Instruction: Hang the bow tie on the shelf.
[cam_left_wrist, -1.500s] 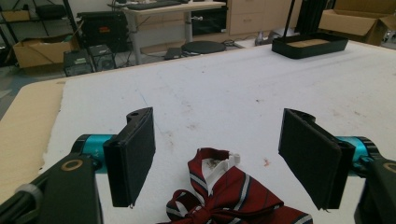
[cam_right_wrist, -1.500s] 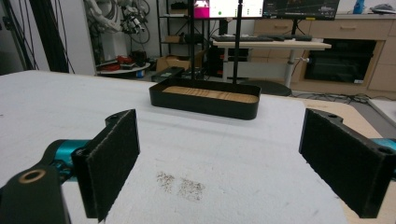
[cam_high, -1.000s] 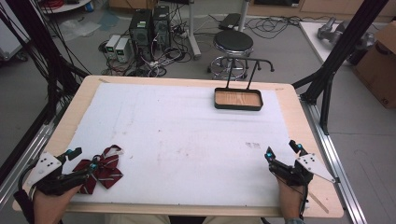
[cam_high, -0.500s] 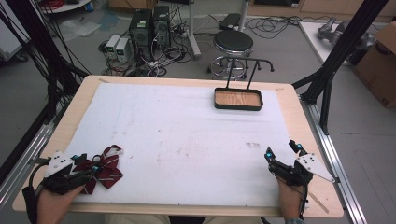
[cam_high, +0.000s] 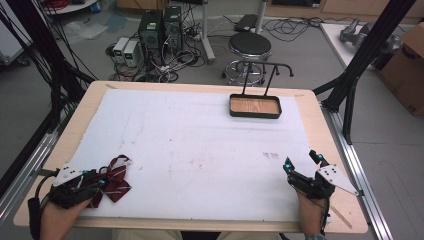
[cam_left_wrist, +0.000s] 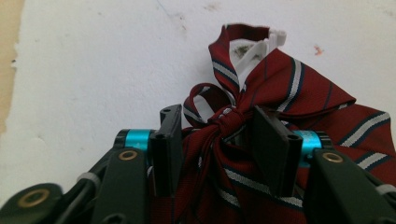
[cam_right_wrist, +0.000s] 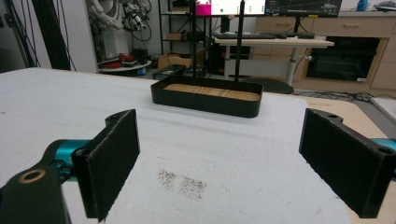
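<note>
A dark red bow tie (cam_high: 119, 176) with white and navy stripes lies on the white mat near the front left corner. My left gripper (cam_high: 99, 183) sits over its left half. In the left gripper view the two jaws press against the bunched cloth just below the bow tie's (cam_left_wrist: 289, 93) knot, so the left gripper (cam_left_wrist: 219, 140) is shut on it. My right gripper (cam_high: 301, 160) rests at the front right of the mat, open, with nothing between its pads (cam_right_wrist: 116, 154).
A black tray with a wooden floor (cam_high: 255, 114) stands at the back right of the mat, with a black rail on two posts (cam_high: 267, 67) rising behind it. The tray (cam_right_wrist: 205, 105) lies straight ahead of the right gripper. A stool and computers stand beyond the table.
My left gripper slid to the right onto the bow tie and its jaws closed around the cloth at the knot. The right gripper stayed put.
</note>
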